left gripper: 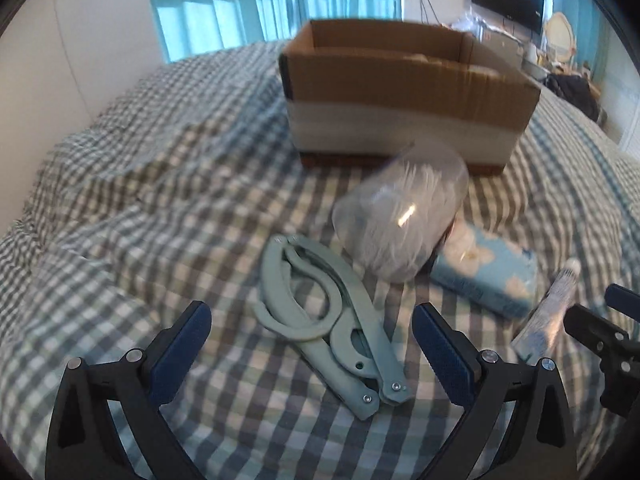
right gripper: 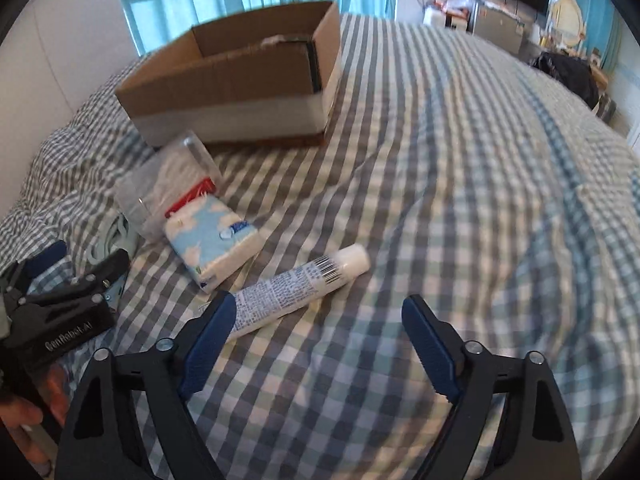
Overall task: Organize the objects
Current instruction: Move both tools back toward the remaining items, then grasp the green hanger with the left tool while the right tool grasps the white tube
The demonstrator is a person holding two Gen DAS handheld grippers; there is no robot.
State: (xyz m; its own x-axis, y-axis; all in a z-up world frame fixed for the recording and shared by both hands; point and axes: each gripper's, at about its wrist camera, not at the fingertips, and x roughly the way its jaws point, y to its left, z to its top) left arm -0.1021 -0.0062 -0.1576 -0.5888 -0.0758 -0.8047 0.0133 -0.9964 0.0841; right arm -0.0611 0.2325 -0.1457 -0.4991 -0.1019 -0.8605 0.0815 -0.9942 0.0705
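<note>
A: Left wrist view, quick pass. left gripper (left gripper: pixel 312 316) spread wide, nothing between the pads, hanging over the folding hanger (left gripper: pixel 320 320). Hanger lies flat on the checked bedspread (left gripper: pixel 140 200), long axis running from 11 o'clock to 5 o'clock.

B: Risk there?

A: It's a loose, hinged thing, I reckon. Pinch one arm and the rest could swing open or snag the cloth. At 1 o'clock from it the clear jar (left gripper: pixel 400 216) lies on its side, touching the tissue pack (left gripper: pixel 488 276). Nudge it and it probably rolls.

B: Box?

A: cardboard box (left gripper: pixel 400 92) at 12 o'clock, open top, just behind the jar. Contents too blurred to tell.

B: Right wrist view?

A: right gripper (right gripper: pixel 316 340) also spread, pinching nothing. Its left pad sits right at the crimped end of the tube (right gripper: pixel 296 292); the tube runs off toward 1 o'clock, so it's only partly between the pads. Closing now would likely catch the flat tail and the tube could pivot or slip out.

B: Anything else?

A: Both claws work close together at 9 o'clock in this view; they could bump. Soft bedding may also give under a push, so things could tip.
</note>
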